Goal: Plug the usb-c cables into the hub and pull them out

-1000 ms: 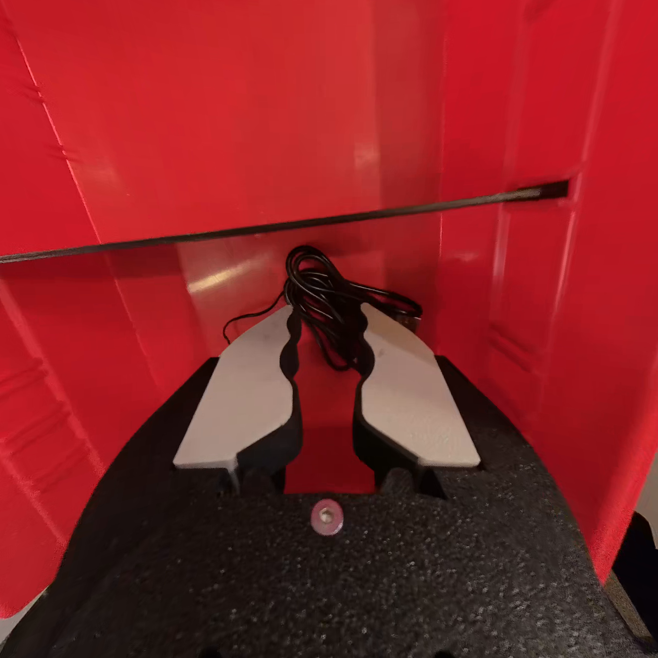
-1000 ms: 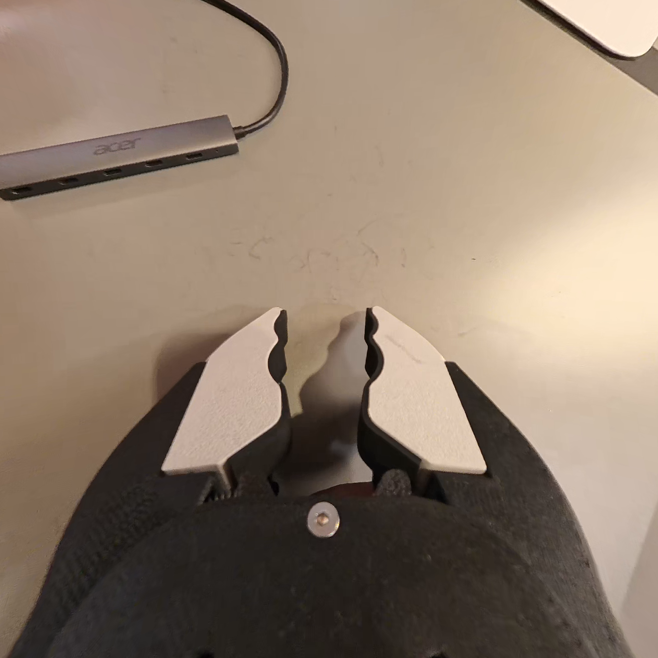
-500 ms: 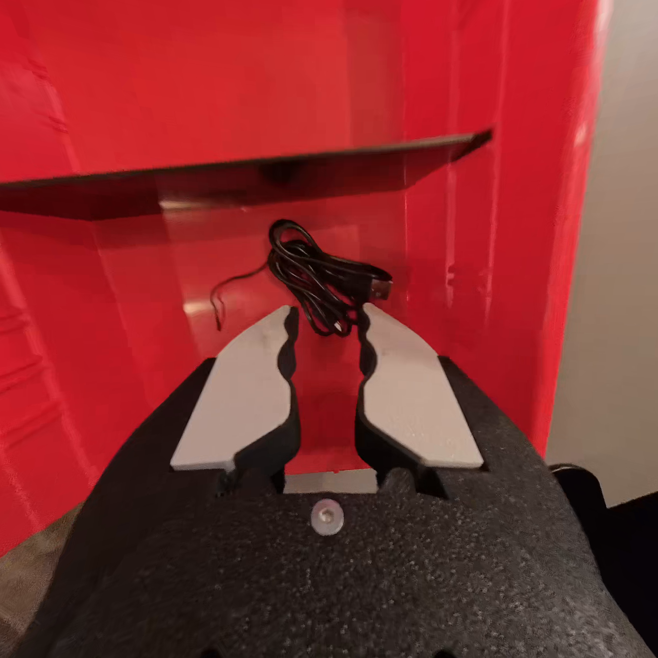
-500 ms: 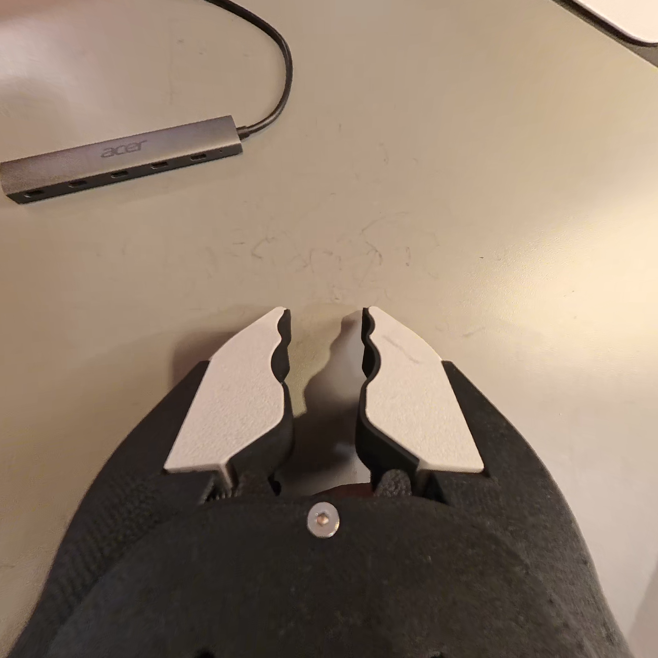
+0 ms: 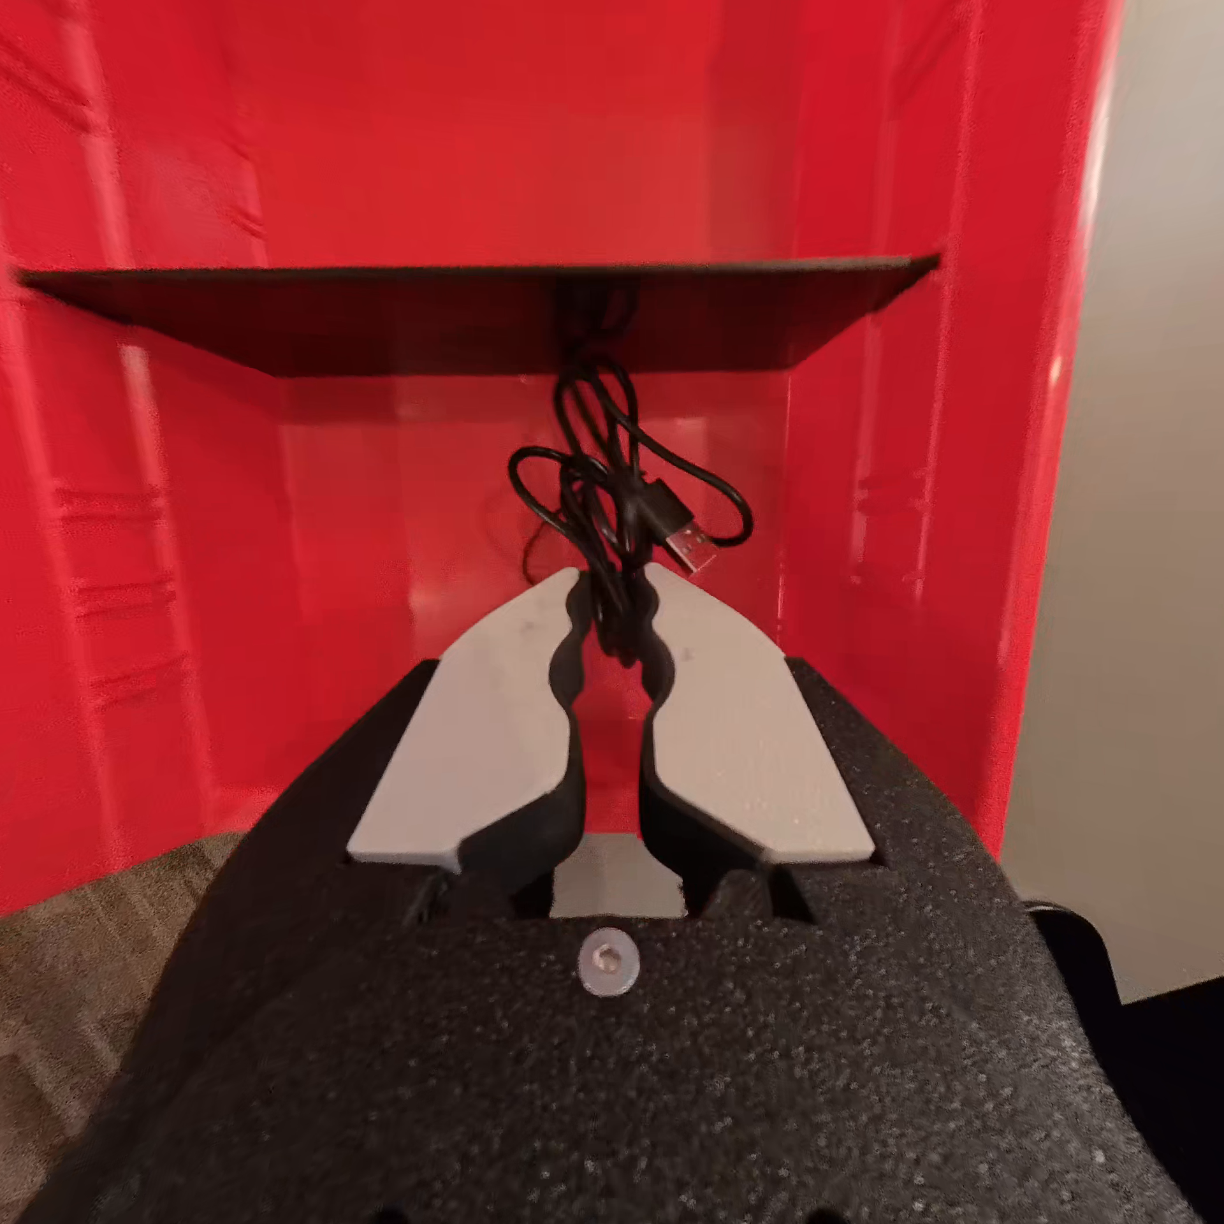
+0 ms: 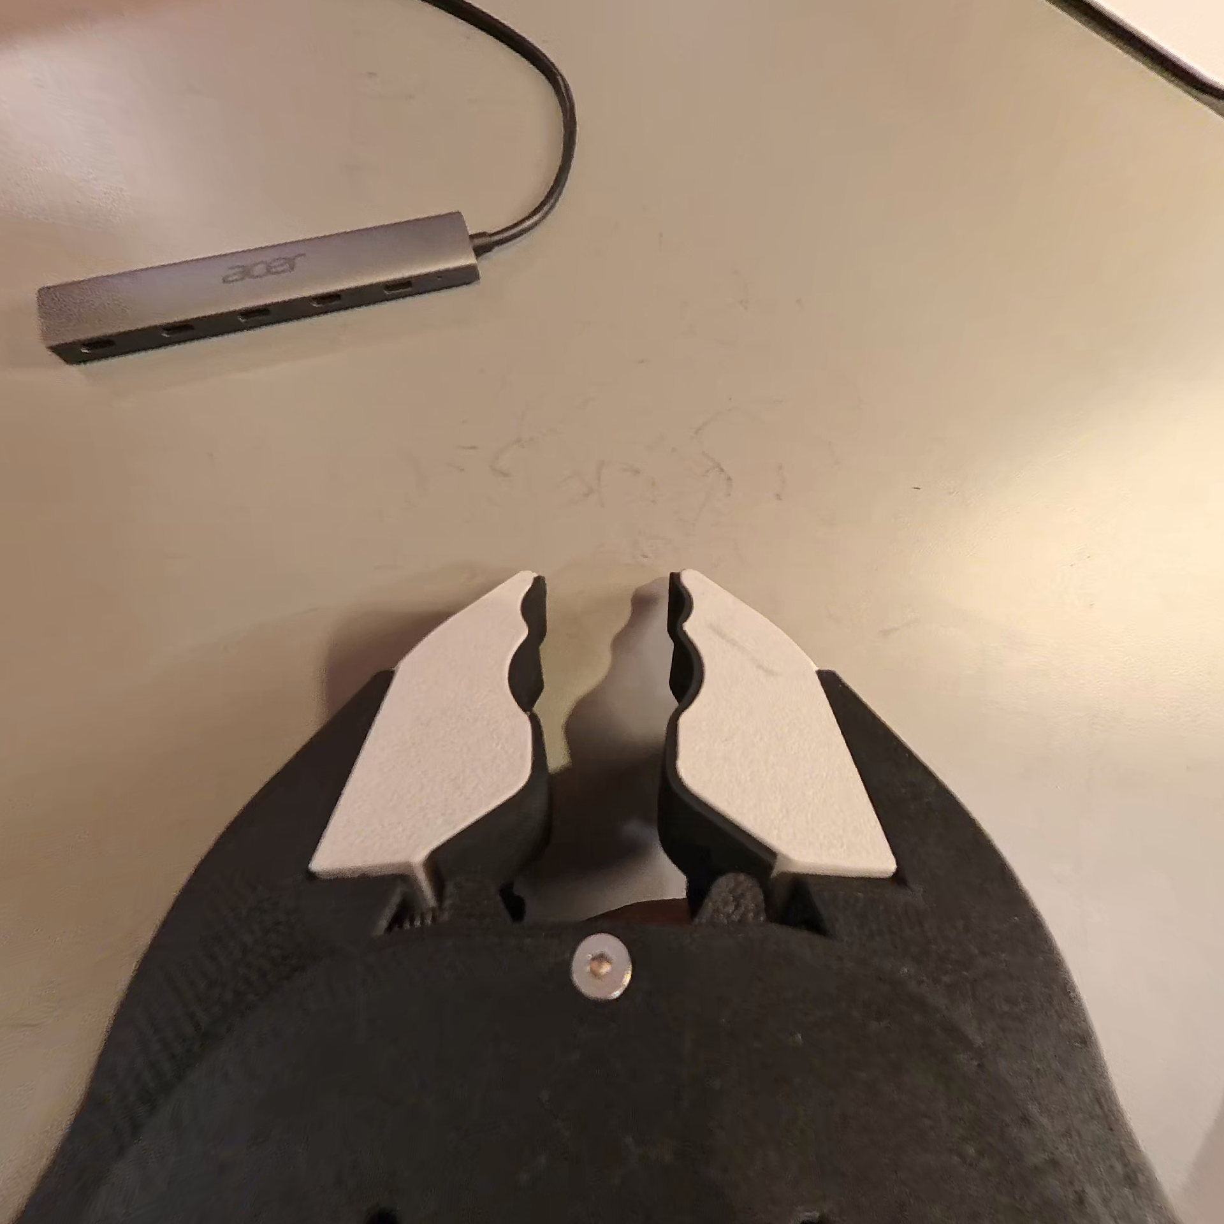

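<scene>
In the left wrist view, a bundled black cable (image 5: pixel 596 477) with a metal plug (image 5: pixel 689 546) hangs in a red bin (image 5: pixel 397 165). My left gripper (image 5: pixel 614 583) is shut on the bundle's lower loops and holds it in front of the bin's back wall. In the right wrist view, a grey hub (image 6: pixel 258 285) with several ports on its near side lies flat at the upper left. Its own dark lead (image 6: pixel 563 132) curves away at the top. My right gripper (image 6: pixel 606 583) is open and empty, low over the table, to the right of the hub and nearer than it.
A black divider (image 5: pixel 397 318) crosses the red bin above the cable. A beige surface (image 5: pixel 1126 530) shows past the bin's right wall. The cream table (image 6: pixel 861 397) bears faint scuffs. A white object's corner (image 6: pixel 1179 40) lies at the top right.
My left gripper has closed on the cable bundle and lifted it and drawn back in the bin. My right gripper has shifted slightly, so the hub sits lower and further right in its view.
</scene>
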Tool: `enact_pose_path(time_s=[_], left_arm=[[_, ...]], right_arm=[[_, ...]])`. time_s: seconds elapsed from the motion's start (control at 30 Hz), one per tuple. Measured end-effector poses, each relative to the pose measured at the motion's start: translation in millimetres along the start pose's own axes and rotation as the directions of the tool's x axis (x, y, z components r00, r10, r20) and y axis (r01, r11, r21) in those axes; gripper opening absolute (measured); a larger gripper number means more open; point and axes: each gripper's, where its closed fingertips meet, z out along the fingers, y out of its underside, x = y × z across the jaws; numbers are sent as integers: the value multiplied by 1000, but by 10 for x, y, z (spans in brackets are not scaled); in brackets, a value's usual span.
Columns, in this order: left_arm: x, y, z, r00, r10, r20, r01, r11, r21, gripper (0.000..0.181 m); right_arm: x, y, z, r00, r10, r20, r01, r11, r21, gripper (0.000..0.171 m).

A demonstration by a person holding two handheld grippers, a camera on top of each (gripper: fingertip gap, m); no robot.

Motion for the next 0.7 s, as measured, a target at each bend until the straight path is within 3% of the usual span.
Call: enact_pose_path(time_s=[0.03,0.27,0.47,0.6,0.7], left_arm=[[-36,-43,-79,1000,-15,15,15,999,34,12],[-11,-479,-706,992,-14,123,-24,951,307,11],[846,-1118,-1173,983,185,12,-157,799,580,11],[1580,-1487,-1089,922,358,-146,-168,712,682,11],[2011,-1742,-753,881,419,-218,-160,699,698,11]], right_arm=[[-2,1,1,1000,5,7,-5,1000,-1,35],[-39,5,4,999,8,51,-8,1000,-4,36],[-89,-10,13,996,-26,82,27,1000,-1,37],[-156,-114,83,991,-93,100,92,996,18,43],[-205,-302,160,984,-149,102,141,987,79,43]])
